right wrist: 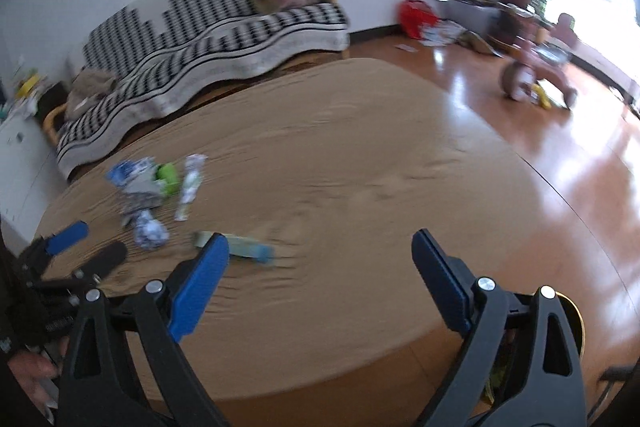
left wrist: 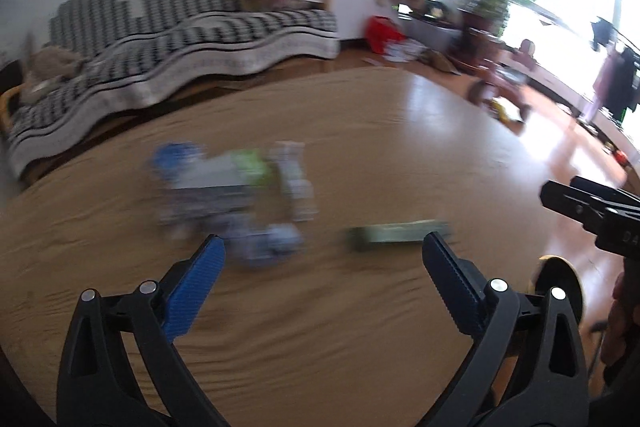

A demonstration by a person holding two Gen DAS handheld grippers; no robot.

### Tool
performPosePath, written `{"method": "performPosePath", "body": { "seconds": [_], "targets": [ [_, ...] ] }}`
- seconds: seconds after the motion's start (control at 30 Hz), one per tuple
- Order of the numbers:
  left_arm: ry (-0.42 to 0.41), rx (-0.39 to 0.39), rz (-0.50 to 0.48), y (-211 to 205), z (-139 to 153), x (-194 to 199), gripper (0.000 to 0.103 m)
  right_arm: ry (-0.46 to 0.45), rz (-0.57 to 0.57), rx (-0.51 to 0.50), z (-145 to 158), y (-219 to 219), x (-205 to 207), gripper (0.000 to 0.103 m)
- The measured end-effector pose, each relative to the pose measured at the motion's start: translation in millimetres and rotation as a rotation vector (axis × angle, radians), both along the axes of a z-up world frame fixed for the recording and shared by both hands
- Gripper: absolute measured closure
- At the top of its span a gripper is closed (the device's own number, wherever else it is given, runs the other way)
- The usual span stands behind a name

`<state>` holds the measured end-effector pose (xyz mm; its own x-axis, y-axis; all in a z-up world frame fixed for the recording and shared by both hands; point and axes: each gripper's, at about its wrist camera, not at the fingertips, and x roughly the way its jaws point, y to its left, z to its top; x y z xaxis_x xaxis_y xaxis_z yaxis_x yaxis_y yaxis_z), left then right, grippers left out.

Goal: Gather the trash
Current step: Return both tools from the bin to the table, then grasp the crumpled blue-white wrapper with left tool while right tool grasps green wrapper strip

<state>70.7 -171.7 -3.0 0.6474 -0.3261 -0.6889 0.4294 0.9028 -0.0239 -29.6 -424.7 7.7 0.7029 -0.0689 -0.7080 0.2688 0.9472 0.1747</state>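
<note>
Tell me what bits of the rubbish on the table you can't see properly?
- Heap of blue, grey and green wrappers: left wrist view, motion blur; no print readable, pieces uncountable.
- Long green flat packet: left wrist view, its right end hidden behind the left gripper finger.
- The same packet: right wrist view, its middle covered by the right gripper blue pad.
- Crumpled blue-white ball: blurred, material unclear.

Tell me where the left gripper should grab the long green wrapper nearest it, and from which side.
Grip the green wrapper across its narrow middle, coming down from above. It lies flat and lengthwise on the table, so its thin width probably fits between the open fingers of the left gripper. Blur hides its exact edges.
</note>
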Motion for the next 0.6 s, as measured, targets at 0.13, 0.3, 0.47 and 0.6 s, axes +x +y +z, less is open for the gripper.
{"method": "performPosePath", "body": {
  "seconds": [0.13,0.3,0.47,0.6],
  "targets": [
    [0.001,0.007,0.092,59,2,13,0.007,0.004,0.088,-0.043,-6,52,28,0.013],
    [0.010,0.016,0.150,97,0,22,0.007,0.022,0.162,-0.089,-17,97,51,0.013],
    [0.025,0.031,0.167,111,-10,23,0.007,0.049,0.194,-0.106,-29,111,63,0.013],
    [0.048,0.018,0.151,102,-19,32,0.007,0.071,0.208,-0.125,-38,116,71,0.013]
  ]
}}
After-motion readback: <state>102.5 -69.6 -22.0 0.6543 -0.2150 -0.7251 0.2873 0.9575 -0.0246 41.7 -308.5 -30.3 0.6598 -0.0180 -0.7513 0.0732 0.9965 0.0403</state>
